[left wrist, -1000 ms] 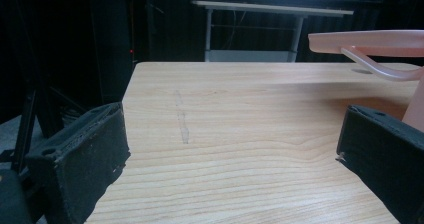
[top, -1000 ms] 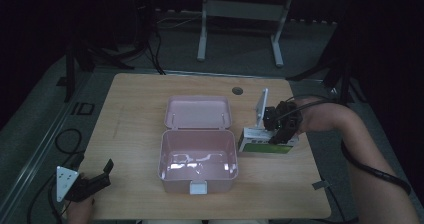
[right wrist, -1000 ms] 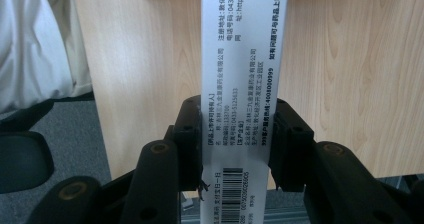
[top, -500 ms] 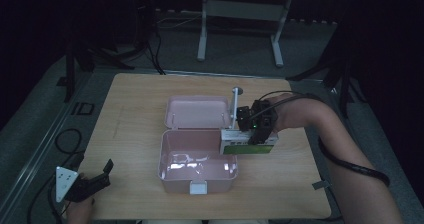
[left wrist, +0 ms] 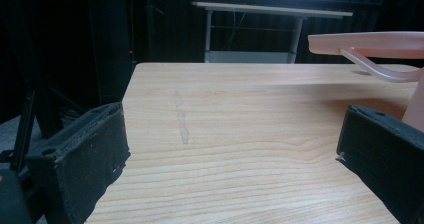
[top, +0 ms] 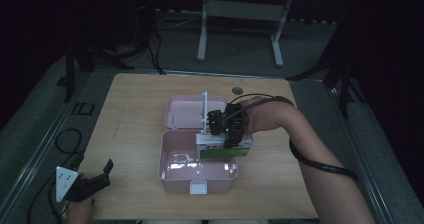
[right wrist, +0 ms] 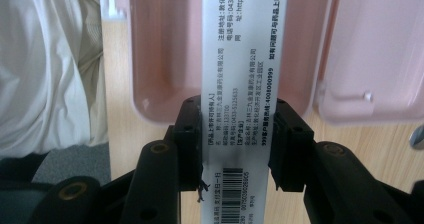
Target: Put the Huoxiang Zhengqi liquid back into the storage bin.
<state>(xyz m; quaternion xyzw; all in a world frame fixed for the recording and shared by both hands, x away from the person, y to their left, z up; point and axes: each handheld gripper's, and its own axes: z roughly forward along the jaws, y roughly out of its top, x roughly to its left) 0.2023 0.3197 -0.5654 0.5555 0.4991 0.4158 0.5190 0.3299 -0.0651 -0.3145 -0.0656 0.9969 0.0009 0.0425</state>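
The step in hand looks like setting the carton down into the open pink case, and to do it well the right gripper should bring it squarely over the lower tray, clear of the near rim and the hinge edge, level it, lower until it rests on the tray floor, and only then let go; releasing while it hangs over the rim would risk tipping it onto the table. In the high view the carton sits right of centre of the frame, over the right part of the tray, its green face toward the camera, with the raised lid just above it in the picture. In the right gripper view the carton runs up the middle of the frame as a long white printed panel with a barcode at the bottom, and the two black jaws are clenched on its narrow sides, pads pressed flat against both edges. At lower left of the high view the left gripper rests at the table's edge, well apart from the case; its own view shows its jaws released and wide, with bare wood between them.
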